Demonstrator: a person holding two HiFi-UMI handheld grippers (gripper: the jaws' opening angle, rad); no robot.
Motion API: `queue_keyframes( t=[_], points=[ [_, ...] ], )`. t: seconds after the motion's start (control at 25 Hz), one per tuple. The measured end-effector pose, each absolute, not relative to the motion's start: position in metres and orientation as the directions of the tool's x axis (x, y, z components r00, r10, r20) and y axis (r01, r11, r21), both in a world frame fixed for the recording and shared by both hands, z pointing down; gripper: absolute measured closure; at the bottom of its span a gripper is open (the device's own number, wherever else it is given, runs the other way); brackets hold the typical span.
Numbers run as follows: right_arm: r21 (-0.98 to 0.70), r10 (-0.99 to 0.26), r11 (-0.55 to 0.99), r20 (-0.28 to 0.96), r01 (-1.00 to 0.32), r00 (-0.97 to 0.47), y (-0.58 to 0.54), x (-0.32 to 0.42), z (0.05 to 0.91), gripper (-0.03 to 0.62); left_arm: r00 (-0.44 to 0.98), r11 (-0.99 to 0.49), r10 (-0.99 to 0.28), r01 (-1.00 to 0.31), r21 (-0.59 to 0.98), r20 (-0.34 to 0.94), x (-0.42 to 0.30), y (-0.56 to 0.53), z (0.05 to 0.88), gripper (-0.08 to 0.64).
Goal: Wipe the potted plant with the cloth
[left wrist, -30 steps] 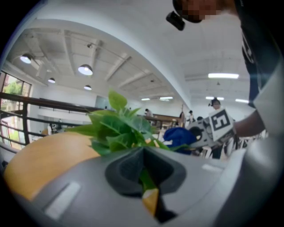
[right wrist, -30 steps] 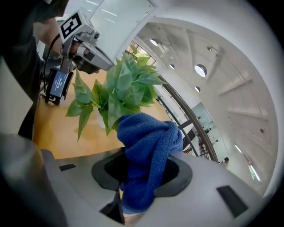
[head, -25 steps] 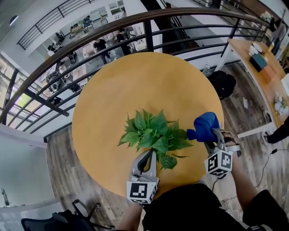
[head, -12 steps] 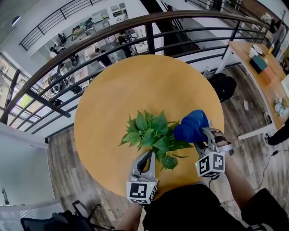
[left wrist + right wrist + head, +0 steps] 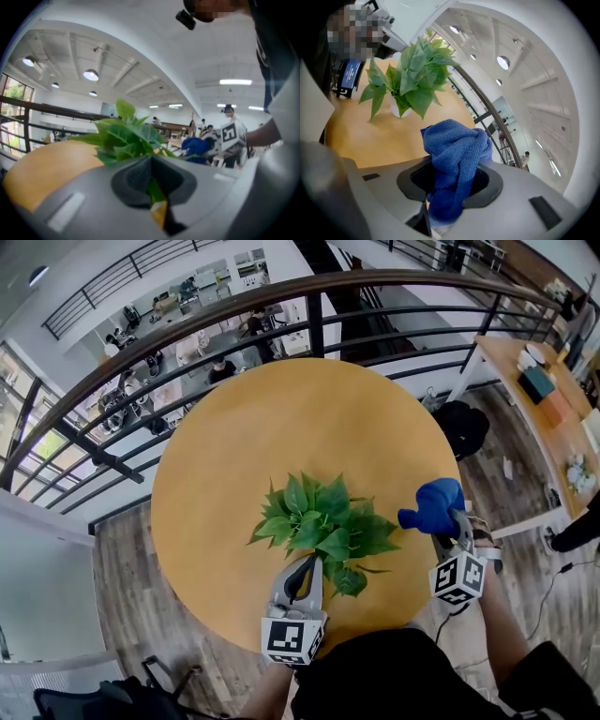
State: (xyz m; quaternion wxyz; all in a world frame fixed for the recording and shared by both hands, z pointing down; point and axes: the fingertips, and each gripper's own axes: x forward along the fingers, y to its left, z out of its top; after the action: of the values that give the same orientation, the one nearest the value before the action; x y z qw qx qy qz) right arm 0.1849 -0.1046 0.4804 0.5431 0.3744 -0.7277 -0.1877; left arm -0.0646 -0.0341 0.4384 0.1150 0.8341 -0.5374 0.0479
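Wiping in hand. Left gripper (image 5: 309, 566) jaws clamped on a leaf (image 5: 153, 190) of the plant (image 5: 323, 521); right gripper (image 5: 449, 522) jaws clamped on the cloth (image 5: 429, 505), just beside the foliage. Next move likely calls for cloth onto leaves.

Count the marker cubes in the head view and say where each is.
2. One cube on the left gripper, by the potted plant; one on the right gripper, behind the blue cloth. None seems hidden.

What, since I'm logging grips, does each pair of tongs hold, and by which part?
Left tongs: shut on a low leaf of the potted plant. Right tongs: shut on the blue cloth, by its bunched end; the rest bulges out ahead.
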Motion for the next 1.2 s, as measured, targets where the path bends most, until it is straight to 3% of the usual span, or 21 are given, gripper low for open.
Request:
queue_keyframes(
  t=[0.16, 0.32, 0.48, 0.64, 0.8, 1.0, 1.2],
  points=[
    [0.692, -0.804, 0.59, 0.548, -0.415, -0.23, -0.114, 0.158, 0.433, 0.441, 0.413, -0.391, -0.887, -0.91, 0.139, 0.206, -0.067, -0.034, 0.439, 0.557],
    [0.687, -0.753, 0.654, 0.555, -0.316, -0.353, -0.098, 0.101, 0.437, 0.44, 0.405, -0.382, -0.89, -0.913, 0.141, 0.211, -0.07, -0.033, 0.441, 0.557],
    [0.697, -0.719, 0.692, 0.641, -0.189, -0.27, -0.091, 0.108, 0.486, 0.44, 0.397, -0.374, -0.895, -0.917, 0.143, 0.203, -0.072, -0.033, 0.44, 0.557],
    [0.677, -0.707, 0.706, 0.695, -0.209, -0.135, -0.096, 0.161, 0.511, 0.44, 0.396, -0.372, -0.897, -0.917, 0.146, 0.196, -0.073, -0.034, 0.439, 0.557],
    [0.707, -0.755, 0.647, 0.648, -0.286, -0.104, -0.114, 0.191, 0.488, 0.44, 0.395, -0.371, -0.898, -0.916, 0.151, 0.192, -0.072, -0.034, 0.439, 0.557],
    [0.764, -0.82, 0.572, 0.521, -0.298, -0.238, -0.133, 0.15, 0.429, 0.44, 0.396, -0.373, -0.897, -0.917, 0.145, 0.195, -0.071, -0.035, 0.438, 0.557],
    [0.774, -0.752, 0.615, 0.518, -0.149, -0.408, -0.116, 0.077, 0.432, 0.44, 0.388, -0.363, -0.899, -0.92, 0.15, 0.203, -0.073, -0.032, 0.441, 0.557]
  ],
)
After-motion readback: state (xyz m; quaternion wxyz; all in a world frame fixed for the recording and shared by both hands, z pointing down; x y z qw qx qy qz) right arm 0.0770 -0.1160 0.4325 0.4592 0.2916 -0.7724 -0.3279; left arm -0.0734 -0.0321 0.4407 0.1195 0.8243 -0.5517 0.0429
